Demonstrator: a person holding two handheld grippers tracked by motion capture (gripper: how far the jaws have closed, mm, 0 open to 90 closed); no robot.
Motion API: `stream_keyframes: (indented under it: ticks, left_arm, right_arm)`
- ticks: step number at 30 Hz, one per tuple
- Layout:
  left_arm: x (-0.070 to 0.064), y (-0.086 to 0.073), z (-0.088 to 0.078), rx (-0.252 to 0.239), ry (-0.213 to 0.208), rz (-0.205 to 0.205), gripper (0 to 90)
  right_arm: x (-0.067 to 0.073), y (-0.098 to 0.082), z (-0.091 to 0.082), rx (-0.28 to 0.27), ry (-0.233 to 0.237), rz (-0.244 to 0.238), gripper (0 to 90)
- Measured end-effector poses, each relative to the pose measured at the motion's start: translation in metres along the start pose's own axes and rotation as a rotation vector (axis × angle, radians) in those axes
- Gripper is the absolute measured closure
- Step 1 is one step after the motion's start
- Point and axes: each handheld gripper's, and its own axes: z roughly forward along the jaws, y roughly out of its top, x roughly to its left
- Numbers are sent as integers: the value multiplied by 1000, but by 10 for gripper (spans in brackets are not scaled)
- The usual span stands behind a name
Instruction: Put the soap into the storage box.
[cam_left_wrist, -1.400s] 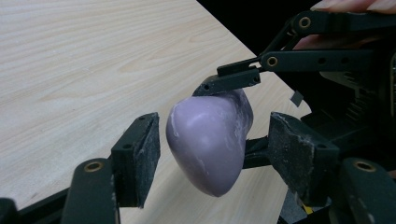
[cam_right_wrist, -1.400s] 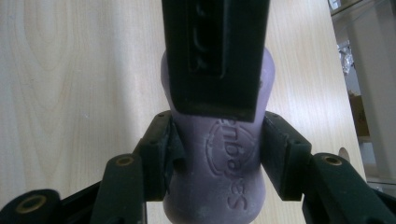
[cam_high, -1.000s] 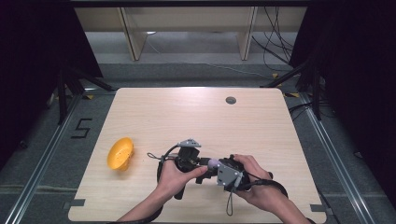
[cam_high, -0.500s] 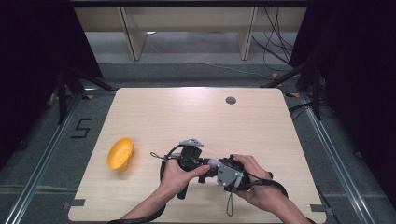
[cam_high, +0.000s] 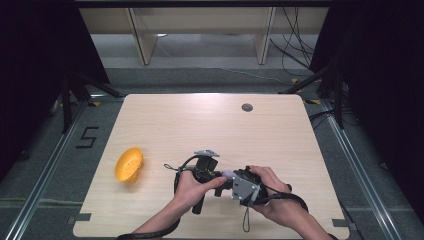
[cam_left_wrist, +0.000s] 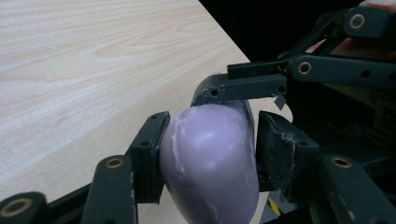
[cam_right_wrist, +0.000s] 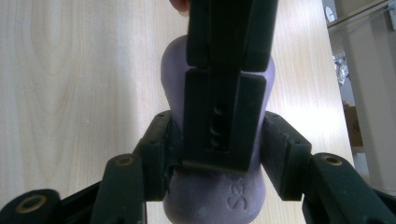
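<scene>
Since the earlier frame my left claw (cam_left_wrist: 210, 154) has been closing on the purple piece (cam_left_wrist: 210, 163); its pads now touch both sides. My right claw (cam_right_wrist: 215, 158) stays clenched on its other end, above the table's (cam_high: 210, 120) near edge. Judgement: seat the left grip squarely before pulling. Yellow bowl (cam_high: 128, 164) lies by the left edge, clear of the work.

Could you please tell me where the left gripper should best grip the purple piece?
I'd grip the purple piece on its rounded free end, from the side opposite the right gripper, jaws across its width: the smooth bulge fits between the pads, and the other end is taken. The left gripper's jaws have just been closing there, around it.
</scene>
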Motion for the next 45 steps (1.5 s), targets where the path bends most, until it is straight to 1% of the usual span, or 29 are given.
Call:
stream_keyframes:
  ticks: [2,3,4,6,8,9,10,13,14,15,17,18,19,20,23,25,26,27,31,35,36,37,38,39,40,41,43,44,45]
  left_arm:
    - [1,0,1,1,-9,-10,457]
    - [1,0,1,1,-9,-10,458]
    - [1,0,1,1,-13,-10,460]
    - [1,0,1,0,-14,-10,464]
    - [1,0,1,0,-12,-16,471]
    - [1,-1,1,-4,-4,-35,471]
    - [3,-1,1,-8,-32,-49,484]
    - [4,-1,0,-4,-38,-46,525]
    - [3,-1,-1,-3,-11,-42,530]
    - [3,-1,-1,0,-9,-40,530]
    - [4,-1,-1,-2,-23,-39,532]
    - [3,-1,-1,-3,-7,-42,532]
    - [3,-1,-2,-2,-8,-43,535]
    - [4,-2,-2,-7,-31,-44,536]
    - [5,-2,-2,-7,-28,-34,539]
    - [5,-2,-2,-8,-27,-37,540]
    - [5,-3,-2,-17,-43,-45,545]
    - [5,-3,-2,-17,-43,-45,546]
    - [3,-3,-4,-44,-54,-34,554]
    - [1,-1,-6,-63,-57,-9,576]
    - [-1,0,-7,-70,-49,10,580]
    - [-1,0,-7,-70,-49,10,581]
    - [-3,1,-8,-66,-46,25,583]
    - [-3,1,-8,-66,-46,25,583]
    - [-3,1,-8,-70,-48,29,584]
    - [-3,1,-8,-70,-48,29,584]
    - [-4,1,-9,-64,-31,27,585]
    - [-2,1,-9,-73,-46,27,585]
    - [-2,1,-9,-73,-46,27,585]
  right_arm:
    - [0,0,-1,-3,1,2,502]
    - [-1,1,0,-12,-4,-38,502]
    - [1,1,-1,-3,-3,-5,502]
    - [-2,1,0,-20,-12,-52,502]
    - [-1,0,0,-14,-13,-40,502]
    - [-1,0,0,-14,-13,-40,502]
    - [2,0,-1,3,-11,-1,502]
    - [1,0,0,1,-7,-15,503]
    - [1,0,0,4,-10,-8,503]
    - [0,0,1,-2,-8,-29,503]
    - [2,0,1,3,-7,-8,502]
    - [2,1,0,5,-9,-8,503]
    - [2,1,0,6,-15,-12,503]
    - [2,1,0,4,-10,-11,503]
    - [2,1,0,2,-6,-11,502]
    - [-1,2,2,-17,-14,-72,502]
    - [3,1,0,14,-16,-5,501]
    - [3,1,0,14,-16,-5,501]
    - [1,0,-1,-5,-17,0,498]
    - [0,0,-2,-18,-20,-5,497]
    - [0,1,-3,-17,-22,1,495]
    - [0,1,-3,-21,-27,-6,491]
    - [-2,1,-2,-26,-30,-47,482]
    - [1,1,-3,-6,-34,-13,476]
    - [1,1,-3,-5,-37,-16,479]
    - [2,1,-3,5,-24,4,481]
    - [-3,1,-1,-24,-38,-86,477]
    - [2,0,-3,-2,-33,-11,479]
    - [2,0,-3,-2,-33,-11,479]
